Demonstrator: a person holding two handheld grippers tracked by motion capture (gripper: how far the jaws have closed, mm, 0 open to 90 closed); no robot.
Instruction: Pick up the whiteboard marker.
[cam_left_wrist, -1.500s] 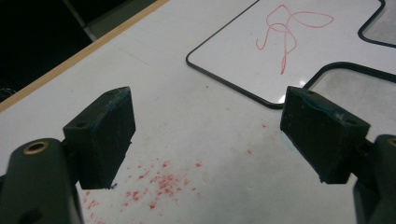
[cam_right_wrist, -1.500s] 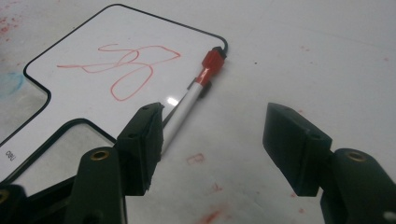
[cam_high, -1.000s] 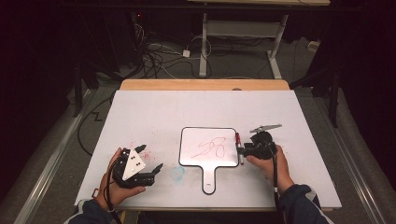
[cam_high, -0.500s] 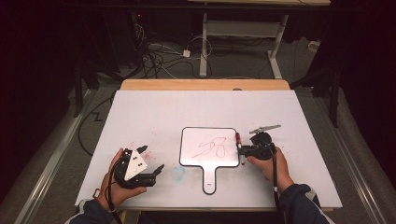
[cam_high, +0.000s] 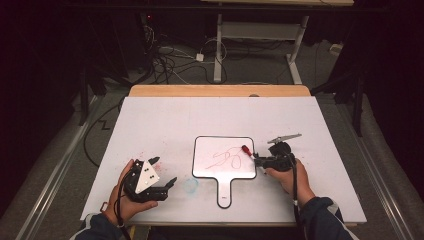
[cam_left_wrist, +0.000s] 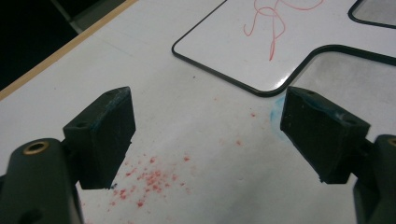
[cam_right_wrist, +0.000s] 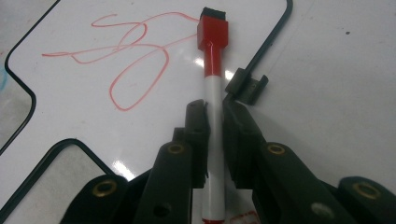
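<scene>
right gripper (cam_right_wrist: 212, 116): jaws just closed, pinching pen (cam_right_wrist: 212, 70) by its white middle | pen: light, stiff, smooth, may slip | left gripper (cam_left_wrist: 205, 135): wide apart, holding nothing

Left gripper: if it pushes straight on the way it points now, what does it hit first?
Likely the whiteboard: the open left gripper points over bare, red-speckled table toward the board's black rim. Depth is unclear, so it may touch the tabletop first.

A white desk (cam_high: 150, 130) with a wooden far edge (cam_high: 220, 90) stands in a dark room. Behind it, black cables (cam_high: 170, 62) tangle on grey floor (cam_high: 250, 60) beside a white metal frame (cam_high: 260, 35).
</scene>
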